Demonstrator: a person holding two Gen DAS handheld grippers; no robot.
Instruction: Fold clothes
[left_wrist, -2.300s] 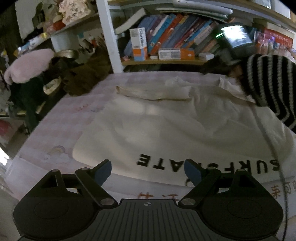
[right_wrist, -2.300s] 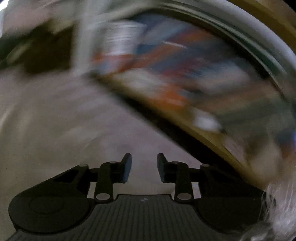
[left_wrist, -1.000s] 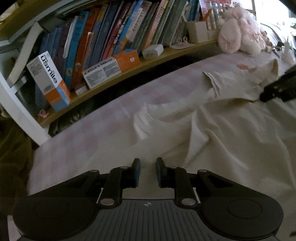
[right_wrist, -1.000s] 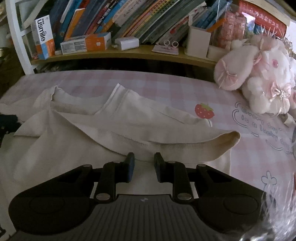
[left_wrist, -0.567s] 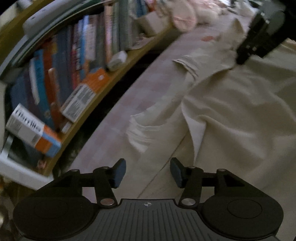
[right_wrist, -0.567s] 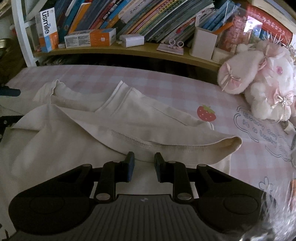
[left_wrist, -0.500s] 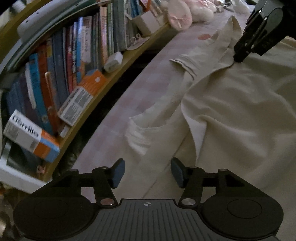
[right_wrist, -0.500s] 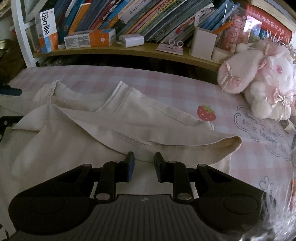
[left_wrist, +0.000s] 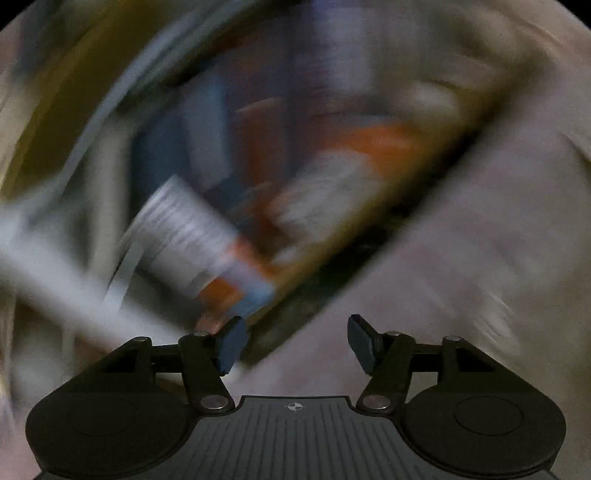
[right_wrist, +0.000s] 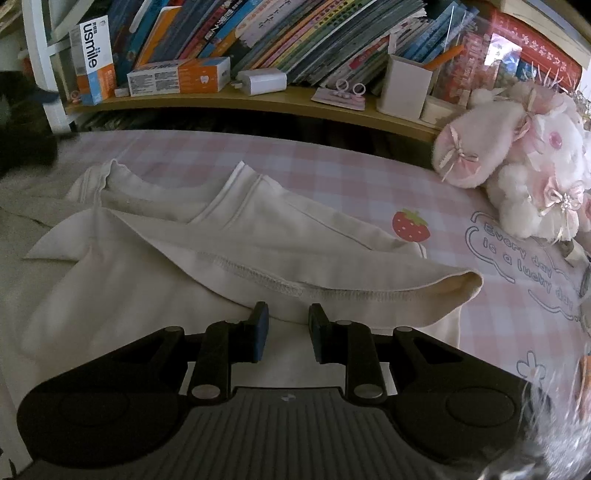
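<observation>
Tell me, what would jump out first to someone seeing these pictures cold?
Probably the cream garment, spread half folded over the pink checked bedsheet, with the right gripper low over its stitched hem. Next, the fluffy pink plush toy at the right, under a shelf crammed with books. The left wrist view is mostly motion blur.

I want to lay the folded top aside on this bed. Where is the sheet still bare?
Bare checked sheet runs as a strip between the cream garment and the bookshelf. A smaller patch lies around the strawberry print, right of the sleeve. The far right is crowded by the plush toy.
</observation>
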